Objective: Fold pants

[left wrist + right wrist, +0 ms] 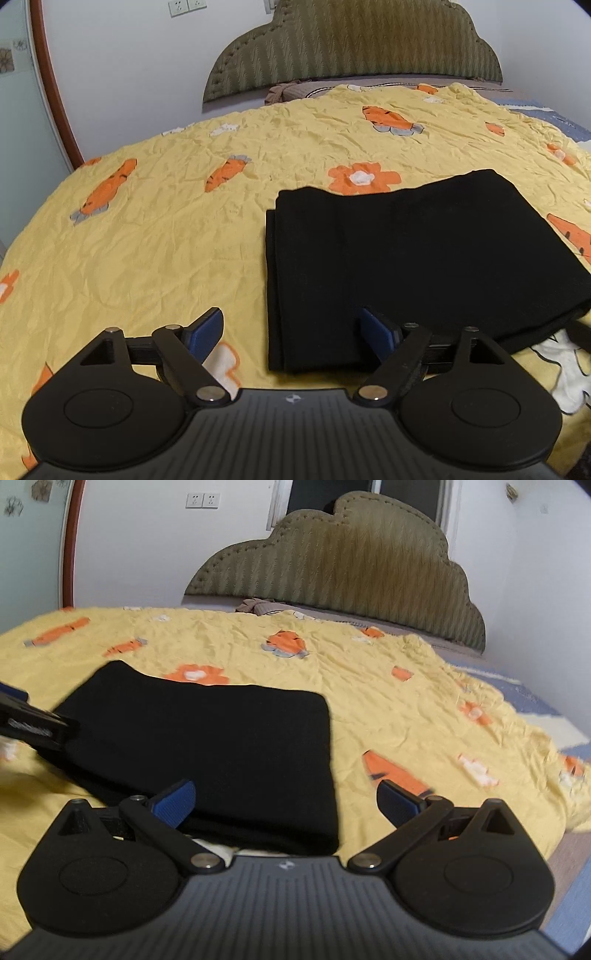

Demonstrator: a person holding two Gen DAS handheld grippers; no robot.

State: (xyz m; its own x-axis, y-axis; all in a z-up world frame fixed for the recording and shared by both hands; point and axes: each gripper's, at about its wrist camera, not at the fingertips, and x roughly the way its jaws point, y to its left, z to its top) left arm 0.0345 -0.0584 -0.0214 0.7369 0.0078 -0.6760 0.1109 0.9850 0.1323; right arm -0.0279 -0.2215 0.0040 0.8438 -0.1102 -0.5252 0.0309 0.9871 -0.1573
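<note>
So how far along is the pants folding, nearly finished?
Nearly, it seems. The black pants already lie as a compact layered rectangle on the yellow carrot-print bedspread. Nothing is in hand: the left gripper and right gripper are both open beside its near edge. What's left, at most, is a final tidy or fold.

One pair of folded black pants (413, 266), one yellow bedspread (166, 240), one headboard (351, 40), two grippers: left gripper (293, 332), right gripper (286, 805).
</note>
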